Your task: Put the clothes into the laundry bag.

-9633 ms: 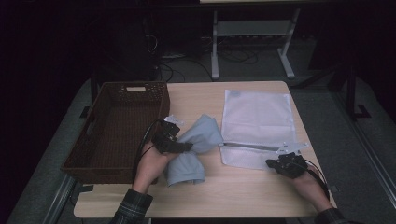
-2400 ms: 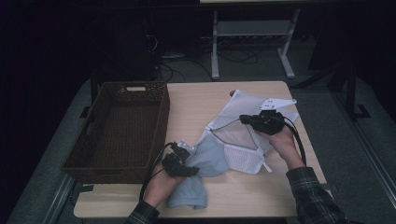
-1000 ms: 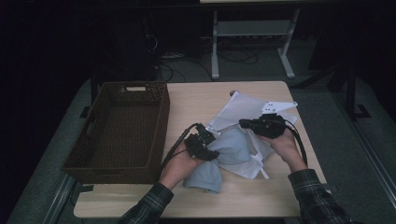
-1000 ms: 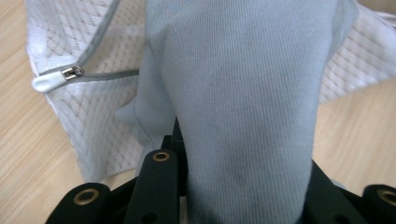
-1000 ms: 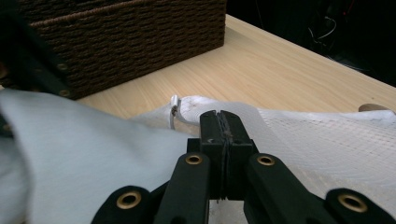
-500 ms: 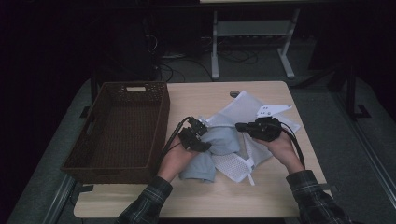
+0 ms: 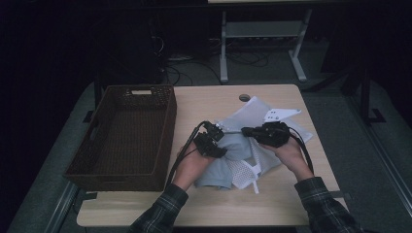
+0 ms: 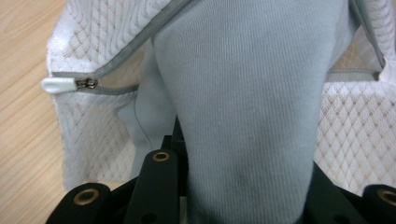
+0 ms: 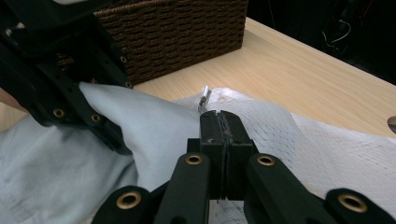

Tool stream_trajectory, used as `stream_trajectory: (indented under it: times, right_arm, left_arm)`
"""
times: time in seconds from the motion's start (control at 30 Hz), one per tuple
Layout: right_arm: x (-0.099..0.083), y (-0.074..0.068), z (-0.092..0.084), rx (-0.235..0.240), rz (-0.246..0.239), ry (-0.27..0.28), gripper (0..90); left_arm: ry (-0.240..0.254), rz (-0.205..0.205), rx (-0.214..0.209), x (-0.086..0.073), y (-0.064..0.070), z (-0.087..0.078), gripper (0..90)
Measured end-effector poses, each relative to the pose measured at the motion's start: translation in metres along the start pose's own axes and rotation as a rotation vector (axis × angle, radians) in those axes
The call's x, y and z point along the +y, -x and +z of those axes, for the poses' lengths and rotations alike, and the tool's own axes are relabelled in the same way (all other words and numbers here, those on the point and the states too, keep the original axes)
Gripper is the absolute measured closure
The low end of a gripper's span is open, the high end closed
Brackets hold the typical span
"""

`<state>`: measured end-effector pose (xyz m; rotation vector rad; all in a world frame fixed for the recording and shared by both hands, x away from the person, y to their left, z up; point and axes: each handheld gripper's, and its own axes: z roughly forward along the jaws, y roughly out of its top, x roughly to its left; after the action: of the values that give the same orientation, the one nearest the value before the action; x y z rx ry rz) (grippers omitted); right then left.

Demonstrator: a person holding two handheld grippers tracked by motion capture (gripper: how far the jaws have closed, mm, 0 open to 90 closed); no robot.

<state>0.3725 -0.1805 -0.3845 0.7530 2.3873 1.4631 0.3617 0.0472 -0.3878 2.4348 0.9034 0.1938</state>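
Left gripper view puts us right on the action: the left gripper (image 8: 243, 196) has its jaws clamped on a thick fold of the pale blue garment (image 8: 243, 93), which runs up from the jaws into the unzipped mouth of the white mesh bag (image 8: 88, 126), zip pull (image 8: 58, 85) lying at the bag's near corner. Over in the right gripper view, the right gripper (image 9: 222, 135) is pinched fully shut on the mesh bag's edge (fabric caught between the pads). High view now: both grippers (image 7: 210, 141) (image 7: 252, 132) meet over the mesh bag (image 7: 252, 167) at the middle of the table (image 7: 204, 104), the garment (image 7: 216, 172) spilling out just nearer than it, and the wicker basket (image 7: 97, 167) standing left of the bag.
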Motion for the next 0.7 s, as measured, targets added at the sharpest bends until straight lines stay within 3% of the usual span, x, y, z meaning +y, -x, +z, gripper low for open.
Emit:
stream_trajectory:
  times: [0.3, 0.57, 0.7]
  right_arm:
    - [0.001, -0.001, -0.001, 0.001, -0.002, 0.006, 89.1]
    - [0.001, -0.001, -0.002, 0.005, -0.004, 0.006, 89.1]
    - [0.000, -0.001, 0.000, 0.002, -0.004, 0.003, 89.1]
  left_arm:
    - [0.008, -0.041, -0.004, 0.010, 0.003, 0.014, 70.2]
    - [0.033, -0.110, 0.012, 0.014, -0.011, 0.020, 70.2]
    - [0.041, -0.122, 0.014, 0.017, -0.011, 0.023, 70.2]
